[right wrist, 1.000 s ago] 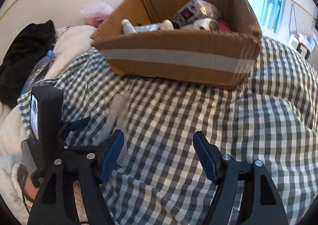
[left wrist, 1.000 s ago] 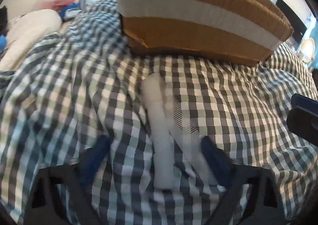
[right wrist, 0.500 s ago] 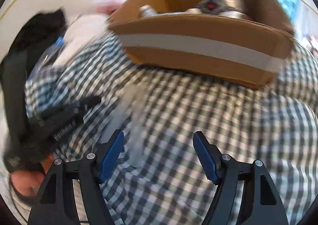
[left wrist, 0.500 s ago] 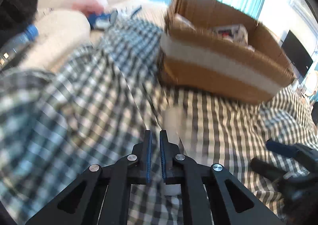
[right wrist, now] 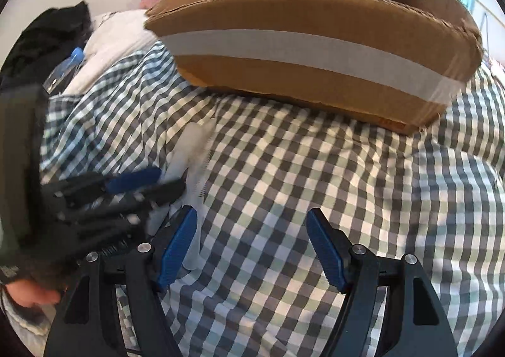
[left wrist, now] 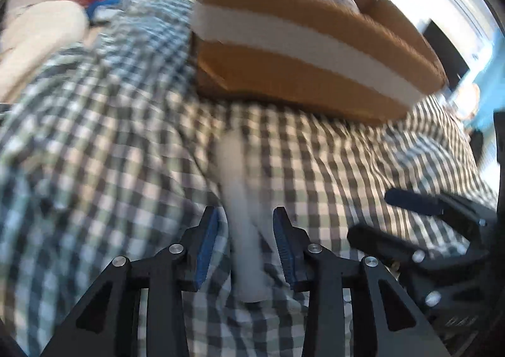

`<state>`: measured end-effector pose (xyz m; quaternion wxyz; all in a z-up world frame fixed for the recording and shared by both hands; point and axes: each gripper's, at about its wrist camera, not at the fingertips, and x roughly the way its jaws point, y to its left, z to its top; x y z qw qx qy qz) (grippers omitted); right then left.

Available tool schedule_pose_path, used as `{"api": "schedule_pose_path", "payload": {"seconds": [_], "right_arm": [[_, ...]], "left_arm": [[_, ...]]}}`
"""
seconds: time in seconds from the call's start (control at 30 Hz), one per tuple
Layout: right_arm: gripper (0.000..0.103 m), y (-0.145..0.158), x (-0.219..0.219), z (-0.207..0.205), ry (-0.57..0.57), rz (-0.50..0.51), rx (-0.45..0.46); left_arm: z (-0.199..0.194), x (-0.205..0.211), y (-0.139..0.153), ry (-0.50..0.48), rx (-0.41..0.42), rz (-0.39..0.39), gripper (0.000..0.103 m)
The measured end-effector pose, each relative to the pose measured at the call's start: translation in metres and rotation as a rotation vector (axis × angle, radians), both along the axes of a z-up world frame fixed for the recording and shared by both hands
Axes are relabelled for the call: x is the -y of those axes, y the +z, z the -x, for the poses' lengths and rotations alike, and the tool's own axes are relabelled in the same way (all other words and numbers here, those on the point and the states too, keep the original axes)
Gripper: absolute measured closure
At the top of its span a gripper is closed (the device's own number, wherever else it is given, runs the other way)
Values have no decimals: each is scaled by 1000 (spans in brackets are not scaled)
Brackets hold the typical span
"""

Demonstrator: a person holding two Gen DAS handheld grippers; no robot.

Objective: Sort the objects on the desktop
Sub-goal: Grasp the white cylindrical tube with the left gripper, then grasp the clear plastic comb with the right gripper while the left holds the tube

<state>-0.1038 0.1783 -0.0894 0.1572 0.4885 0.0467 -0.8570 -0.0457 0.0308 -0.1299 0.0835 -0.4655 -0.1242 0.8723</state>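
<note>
Left gripper [left wrist: 246, 243] low over the crumpled checked cloth [left wrist: 94, 142], ribbed blue pads just reopening around a smooth white tube [left wrist: 243, 230], gaps on both sides, no squeeze. Tube lying lengthwise, near the taped cardboard box [left wrist: 300, 50]. Right gripper [right wrist: 252, 249] spread wide over bare gingham, holding nothing.

- Cardboard box [right wrist: 315, 73]: matt brown corrugated board, ragged top edge, smooth pale tape band.
- Checked bedcover [right wrist: 315, 193]: soft woven cloth, creased.
- White tube [left wrist: 243, 230]: smooth, matt plastic.
- Fingers [right wrist: 176, 249]: black matt plastic, ribbed blue pads, shiny metal screws.
</note>
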Motion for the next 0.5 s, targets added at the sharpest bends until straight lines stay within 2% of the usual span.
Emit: {"api": "schedule_pose_path", "payload": {"seconds": [0.03,0.1,0.2,0.27,0.37,0.5], "right_arm": [[32,0,1,0,-1,6,5],[32,-1,2,-1,0,15,12],[32,-3,8,-3,18,9,13],[32,-5,14,-5,39,16,16],[32,-9,25,-5,83,18,19],[32,-19,41,1,133,21,45]], "left_arm": [[2,0,-5,-9,22,-2,68],[7,8,-14,22,71,-25,90],[5,30,-14,83,87,-170,94],[-3,45,-4,140,41,-239,94],[-14,55,17,178,-43,-240,94],[-19,62,33,228,-109,-171,94]]}}
